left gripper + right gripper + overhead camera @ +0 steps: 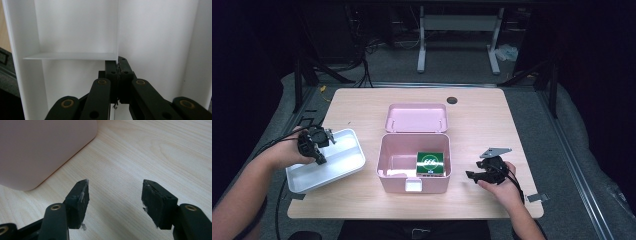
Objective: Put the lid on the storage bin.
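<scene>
White plastic divided tray (pixel 343 161) is out of the pink box (pixel 388 165), its divider pinched in my left claw (pixel 117 65); my right claw (pixel 115 195) gapes wide, empty.

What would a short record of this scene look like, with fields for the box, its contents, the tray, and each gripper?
box: pink box, lid open, at the middle of the wooden table
contents: green packet at the right side inside the box
tray: white tray left of the box, with inner dividers
left gripper: left gripper, jaws shut on a thin divider wall of the tray
right gripper: right gripper, jaws open, holding nothing, over bare table right of the box
</scene>
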A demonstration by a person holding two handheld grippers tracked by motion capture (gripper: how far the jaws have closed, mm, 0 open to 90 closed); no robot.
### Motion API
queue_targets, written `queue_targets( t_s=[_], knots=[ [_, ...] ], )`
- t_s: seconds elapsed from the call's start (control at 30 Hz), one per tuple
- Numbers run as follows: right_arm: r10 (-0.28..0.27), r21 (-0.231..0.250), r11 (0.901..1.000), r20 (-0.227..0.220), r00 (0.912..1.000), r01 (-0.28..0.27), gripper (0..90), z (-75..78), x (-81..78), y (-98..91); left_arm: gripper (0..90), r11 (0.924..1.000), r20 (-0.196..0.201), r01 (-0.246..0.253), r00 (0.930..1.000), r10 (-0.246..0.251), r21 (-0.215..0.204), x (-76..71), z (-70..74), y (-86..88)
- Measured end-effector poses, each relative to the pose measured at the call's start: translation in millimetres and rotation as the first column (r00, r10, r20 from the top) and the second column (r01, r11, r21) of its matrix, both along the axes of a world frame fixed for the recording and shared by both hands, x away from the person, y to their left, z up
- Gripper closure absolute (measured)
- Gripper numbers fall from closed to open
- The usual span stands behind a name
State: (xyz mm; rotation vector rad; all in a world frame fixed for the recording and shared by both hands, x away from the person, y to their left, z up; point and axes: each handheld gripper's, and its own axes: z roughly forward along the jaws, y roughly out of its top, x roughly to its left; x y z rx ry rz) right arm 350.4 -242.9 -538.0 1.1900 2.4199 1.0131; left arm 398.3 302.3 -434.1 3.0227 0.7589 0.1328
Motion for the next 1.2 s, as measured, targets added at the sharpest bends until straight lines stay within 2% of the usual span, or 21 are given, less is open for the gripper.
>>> queue_targets(
  t_s=[0.33,0.73,0.83,0.97,1.2],
  knots=[
    [0.004,0.0,1.0,-0.004,1.0,-0.004,38.5,-0.9,0.2,0.9,89.1,0.9996,0.006,0.025,0.9997,-0.025,-0.016,-3.3,11.9,-1.5],
    [0.01,0.007,0.9999,-0.003,0.9999,-0.01,38.5,-1.1,0.5,1.9,89.1,0.9988,0.026,0.045,0.9987,-0.045,-0.019,-5.0,34.7,-8.7],
    [0.012,0.012,0.9999,-0.006,0.9999,-0.012,38.5,-0.8,0.5,1.5,89.1,0.9978,0.039,0.062,0.9974,-0.061,-0.026,-3.6,45.5,-16.4],
    [0.007,0.009,0.9999,-0.001,1.0,-0.007,38.5,-0.8,0.4,1.7,89.1,0.9962,0.045,0.082,0.9957,-0.08,-0.028,-2.0,52.1,-25.5],
    [0.003,0.007,1.0,0.0,1.0,-0.003,38.5,-0.5,0.2,0.8,89.1,0.9896,0.055,0.142,0.9886,-0.14,-0.024,4.4,63.3,-55.0]
  ],
)
